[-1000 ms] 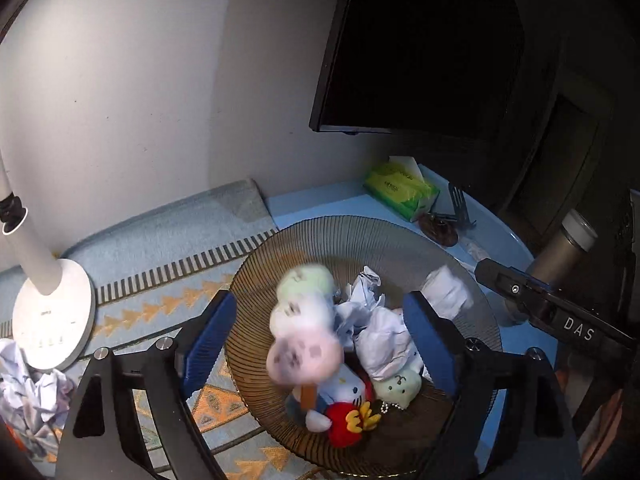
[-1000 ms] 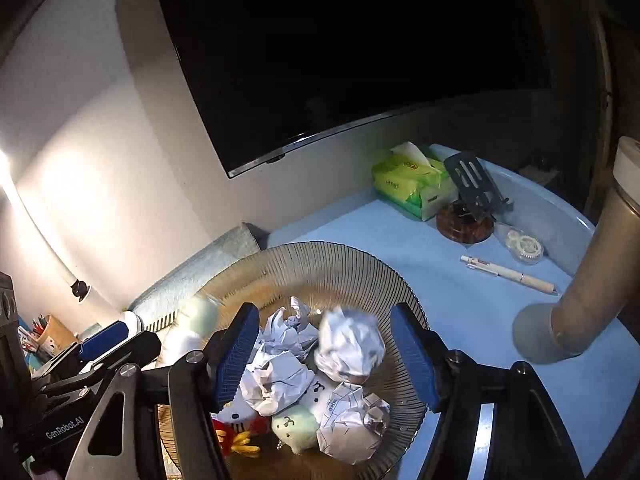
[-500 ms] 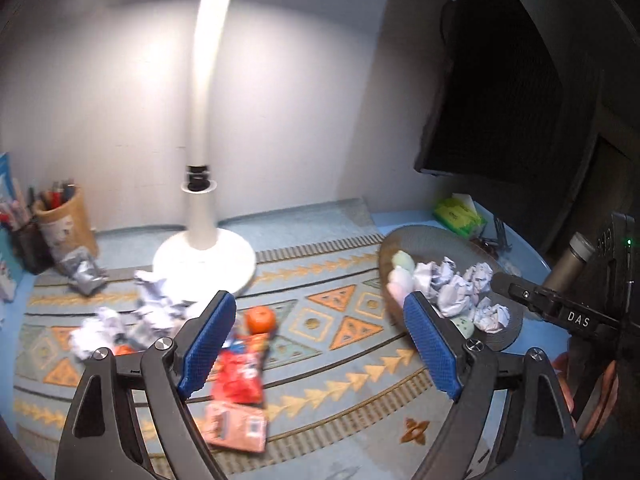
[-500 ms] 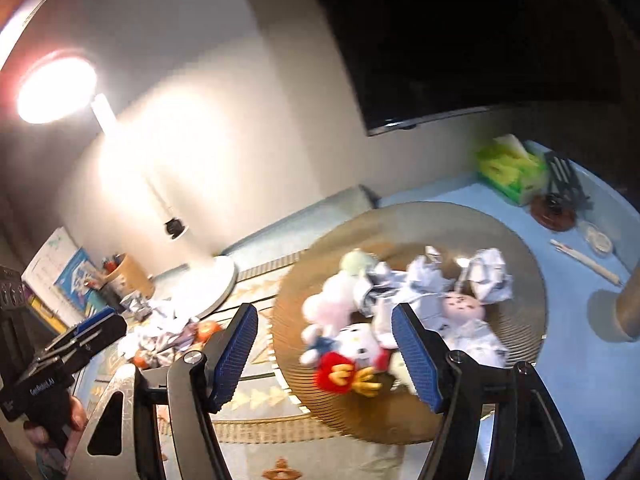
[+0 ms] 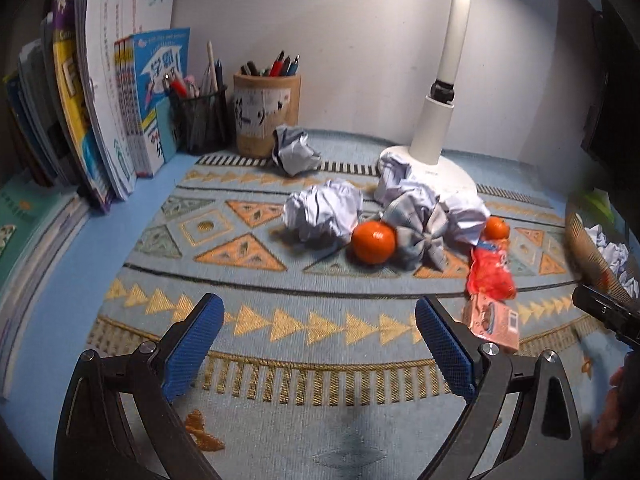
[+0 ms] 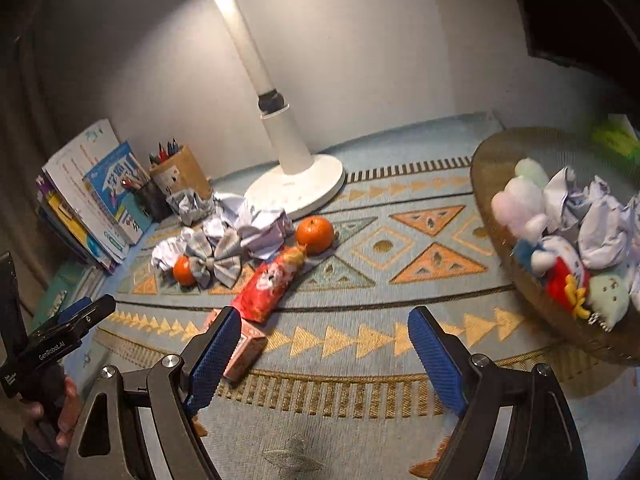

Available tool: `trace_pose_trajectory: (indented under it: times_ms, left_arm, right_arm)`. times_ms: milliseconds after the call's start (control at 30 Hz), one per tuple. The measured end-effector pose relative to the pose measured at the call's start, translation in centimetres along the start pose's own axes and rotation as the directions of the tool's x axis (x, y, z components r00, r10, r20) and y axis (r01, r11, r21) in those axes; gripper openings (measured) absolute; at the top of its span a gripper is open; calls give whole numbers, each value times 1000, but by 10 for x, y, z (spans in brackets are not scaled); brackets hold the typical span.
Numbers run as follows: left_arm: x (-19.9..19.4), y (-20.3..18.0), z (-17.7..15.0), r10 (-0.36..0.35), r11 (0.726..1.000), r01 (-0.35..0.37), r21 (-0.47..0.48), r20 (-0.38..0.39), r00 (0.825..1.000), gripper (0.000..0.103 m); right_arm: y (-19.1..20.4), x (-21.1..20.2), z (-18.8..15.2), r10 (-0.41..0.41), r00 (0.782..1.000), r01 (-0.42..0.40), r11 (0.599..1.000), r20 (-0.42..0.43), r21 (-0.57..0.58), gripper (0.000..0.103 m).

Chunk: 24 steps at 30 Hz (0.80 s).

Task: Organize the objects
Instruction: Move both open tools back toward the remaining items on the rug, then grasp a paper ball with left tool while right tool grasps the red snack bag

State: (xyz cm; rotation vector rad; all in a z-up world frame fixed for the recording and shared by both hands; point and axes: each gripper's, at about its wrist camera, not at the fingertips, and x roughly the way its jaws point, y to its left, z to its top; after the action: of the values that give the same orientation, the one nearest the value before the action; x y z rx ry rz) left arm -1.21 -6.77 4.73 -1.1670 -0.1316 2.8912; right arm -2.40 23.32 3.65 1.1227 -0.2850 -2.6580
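A: Both tongs are spread wide with nothing between the blue pads. The left gripper (image 5: 318, 344) hangs low over the patterned mat (image 5: 256, 320), tilted down toward it; the right gripper (image 6: 324, 354) does the same.

B: What does the right view give that the left doesn't?

A: The inside of the woven basket (image 6: 532, 300) at the mat's right end: plush toys (image 6: 520, 204) and paper balls piled in it. The left view catches only its rim (image 5: 588, 248). The left view alone shows the books (image 5: 100, 92) and both pen holders (image 5: 266, 114) clearly.

B: Count the loose things on the mat.

A: Two oranges (image 5: 373, 242) (image 5: 497, 228), one grey bow (image 5: 420, 236), one red snack packet (image 5: 490, 272), one pink box (image 5: 494, 324), and about five crumpled paper balls (image 5: 322, 210) clustered near the lamp base (image 5: 432, 168).

B: Where is the pink box?

A: Just beside the right gripper's left pad in the right view (image 6: 244, 354).
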Motion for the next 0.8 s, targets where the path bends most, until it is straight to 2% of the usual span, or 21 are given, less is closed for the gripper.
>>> trace_pose_trajectory:
  times_ms: [100,167,267,367,433,633,700,800]
  left_arm:
    - [10,7,-11,19,1000,-19,-23,-8,1000,96]
    - [16,9,-11,17,999,-18,-37,-33,999,96]
    - [10,8,-12,13,999,-13,-33,-11,1000,96]
    - [-1,6,-16,27,1000,-27,-9,18,999,97]
    - [-11,9,-24,39,999,-39,7,23,999,97]
    - [-51,44,-49,56,998,-56,6,11,998,96]
    - [-61,57,-41,54,999,-54,-2,8,998,96]
    - [-68,61,-8,59,998,-60,11,59,996,96]
  right_arm:
    - [0,14,-6,-29,999,29,999,-29,-13,84]
    - [0,14,-5,-32,999,32,999,-15,-15,84]
    - [-3,21,-5,-34,998,34,999,-48,-8,85]
    - [-5,16,-5,-50,998,51,999,-32,12,85]
    - [-4,15,-8,-61,997,62,998,-53,24,85]
    - [12,6,-22,26,985,-12,996,-171,87,85]
    - [24,-2,-18,42,983,-30,997,-177,67,85]
    - [46,-11,0,19,992,-21,1000,-125,-13,85]
